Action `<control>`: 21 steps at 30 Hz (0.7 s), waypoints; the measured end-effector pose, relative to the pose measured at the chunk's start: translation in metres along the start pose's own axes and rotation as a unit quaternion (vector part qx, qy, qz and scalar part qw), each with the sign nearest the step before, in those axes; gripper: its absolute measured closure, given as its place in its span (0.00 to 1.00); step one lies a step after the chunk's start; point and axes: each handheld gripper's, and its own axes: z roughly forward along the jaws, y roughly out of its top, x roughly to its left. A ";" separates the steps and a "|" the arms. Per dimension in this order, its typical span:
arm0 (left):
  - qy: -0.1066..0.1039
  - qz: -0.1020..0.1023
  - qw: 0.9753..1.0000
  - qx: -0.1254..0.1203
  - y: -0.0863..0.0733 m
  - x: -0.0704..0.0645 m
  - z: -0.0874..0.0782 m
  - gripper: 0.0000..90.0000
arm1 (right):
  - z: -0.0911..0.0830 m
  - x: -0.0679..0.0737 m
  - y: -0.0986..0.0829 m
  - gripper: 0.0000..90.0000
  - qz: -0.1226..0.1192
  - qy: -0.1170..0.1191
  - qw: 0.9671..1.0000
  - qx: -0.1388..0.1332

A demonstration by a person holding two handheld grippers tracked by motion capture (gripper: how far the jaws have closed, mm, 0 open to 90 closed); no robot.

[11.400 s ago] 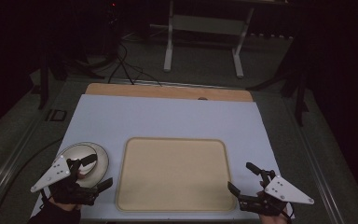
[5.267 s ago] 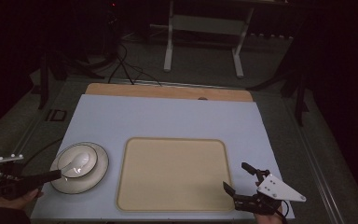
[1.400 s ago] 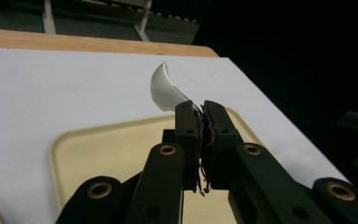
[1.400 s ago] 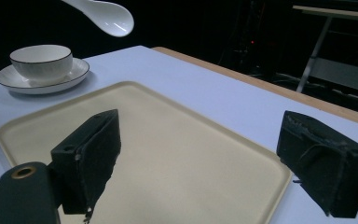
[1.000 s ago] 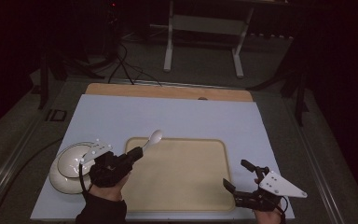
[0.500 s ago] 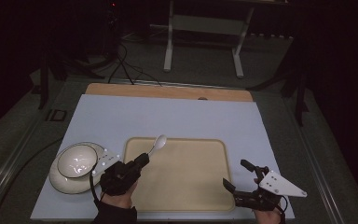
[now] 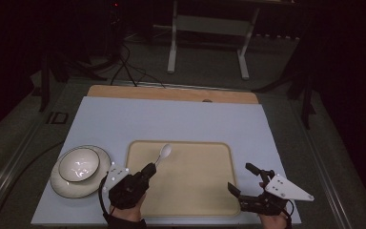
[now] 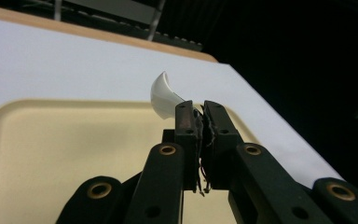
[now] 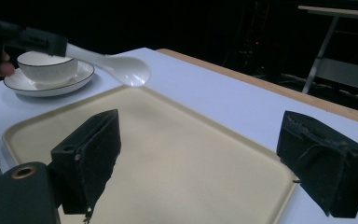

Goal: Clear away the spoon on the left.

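My left gripper point(image 7: 148, 170) is shut on the handle of a white spoon point(image 7: 163, 153), holding it just above the left part of a beige tray point(image 7: 195, 191). Along the left gripper's own jaws the spoon's bowl point(image 8: 164, 93) sticks up past the closed fingertips point(image 8: 186, 122). The spoon point(image 9: 121, 66) also hangs over the tray's far corner point(image 9: 28, 126) in the right gripper view. A white bowl point(image 7: 79, 164) sits on a white plate point(image 7: 62, 187) left of the tray. My right gripper point(image 7: 247, 180) stands open at the tray's right front corner, nothing between its pads point(image 9: 91, 154).
The tray lies on a pale blue mat point(image 7: 171, 119) over a wooden table point(image 7: 171, 93). Beyond the table's far edge stand a white metal frame point(image 7: 209, 43) and dark cables on the floor point(image 7: 128, 71). The bowl and plate point(image 9: 46, 74) lie behind the spoon.
My left gripper with the spoon has moved right and toward the front, from near the bowl to over the tray's left part. The right gripper has stayed put.
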 end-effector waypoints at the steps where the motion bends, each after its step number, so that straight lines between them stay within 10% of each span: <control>1: 0.000 -0.009 1.000 0.003 -0.006 0.002 0.001 0.96 | 0.000 0.000 0.000 0.15 0.000 -0.001 1.000 0.001; 21: 0.062 -0.018 0.997 0.043 -0.041 0.015 0.023 0.96 | 0.003 0.001 -0.001 0.15 0.000 0.006 1.000 0.007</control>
